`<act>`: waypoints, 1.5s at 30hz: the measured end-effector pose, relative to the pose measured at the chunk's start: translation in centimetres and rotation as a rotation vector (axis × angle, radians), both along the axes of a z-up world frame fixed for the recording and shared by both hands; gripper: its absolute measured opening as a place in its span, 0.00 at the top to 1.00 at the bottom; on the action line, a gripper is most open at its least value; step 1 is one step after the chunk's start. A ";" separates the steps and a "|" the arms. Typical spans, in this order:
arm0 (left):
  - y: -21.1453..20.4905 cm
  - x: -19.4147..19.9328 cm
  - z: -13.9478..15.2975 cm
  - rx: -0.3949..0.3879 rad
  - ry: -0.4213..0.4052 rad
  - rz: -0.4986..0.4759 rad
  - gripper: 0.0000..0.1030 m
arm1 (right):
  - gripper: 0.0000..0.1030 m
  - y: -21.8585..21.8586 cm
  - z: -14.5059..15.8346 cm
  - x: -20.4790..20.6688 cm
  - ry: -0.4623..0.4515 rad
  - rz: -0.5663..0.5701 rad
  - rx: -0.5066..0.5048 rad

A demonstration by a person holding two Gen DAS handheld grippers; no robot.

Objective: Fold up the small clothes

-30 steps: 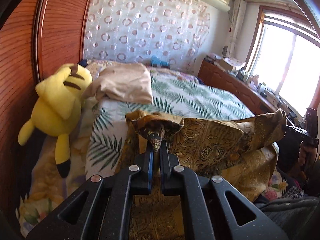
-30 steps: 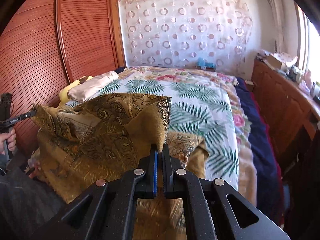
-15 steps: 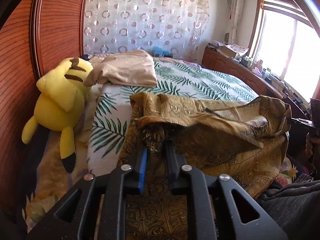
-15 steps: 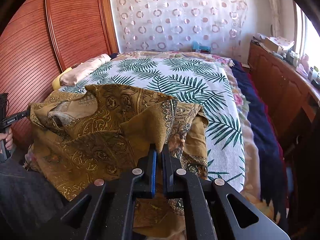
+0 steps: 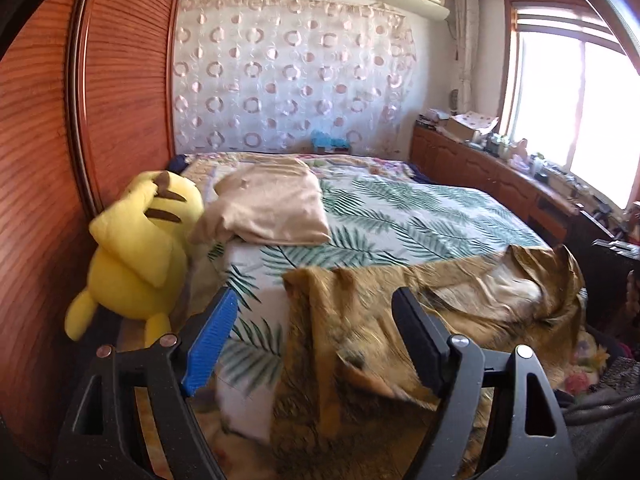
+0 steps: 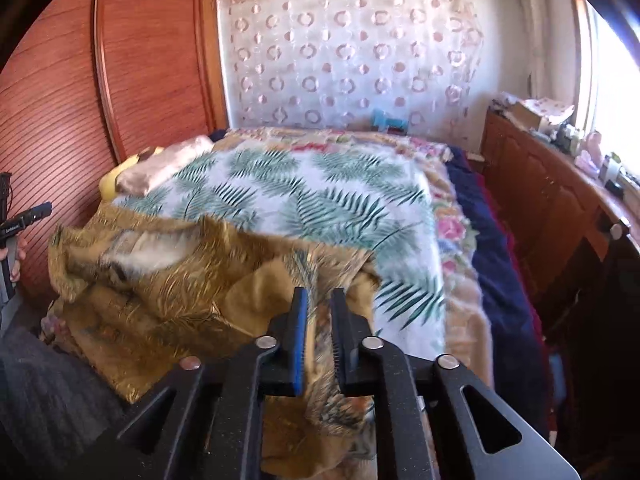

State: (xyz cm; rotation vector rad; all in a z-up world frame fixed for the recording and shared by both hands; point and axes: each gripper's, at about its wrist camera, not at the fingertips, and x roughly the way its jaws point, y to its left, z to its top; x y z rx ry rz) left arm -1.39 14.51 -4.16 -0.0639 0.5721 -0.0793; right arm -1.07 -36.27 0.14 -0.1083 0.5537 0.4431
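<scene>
A golden-brown paisley garment [image 5: 420, 320] lies crumpled on the near edge of the bed, its pale lining showing; it also shows in the right wrist view [image 6: 180, 276]. My left gripper [image 5: 316, 300] is wide open just above the garment's left edge, holding nothing. My right gripper [image 6: 319, 296] has its jaws a narrow gap apart over the garment's right end. Blurred cloth shows in the gap; a grip is not clear.
The bed has a palm-leaf sheet [image 5: 400, 216]. A folded beige cloth [image 5: 268, 208] and a yellow plush toy [image 5: 140, 248] lie at its left side by the wooden wardrobe [image 5: 80, 140]. A wooden cabinet [image 6: 560, 208] runs along the right.
My left gripper has opened wide and let go of the garment. The garment has dropped onto the bed. My right gripper's jaws have parted slightly.
</scene>
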 end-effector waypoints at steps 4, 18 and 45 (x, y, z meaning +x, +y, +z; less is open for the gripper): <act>0.1 2.1 0.2 -0.004 0.015 0.001 0.22 | 0.63 -0.3 1.0 0.9 -0.041 -0.040 -0.003; 0.1 7.8 -2.2 -0.004 0.114 -0.010 0.26 | 0.63 4.0 -3.5 10.9 0.173 -0.066 -0.005; 2.2 10.5 -5.0 -0.107 0.192 -0.008 0.97 | 0.97 3.5 -3.0 12.2 0.143 -0.150 0.037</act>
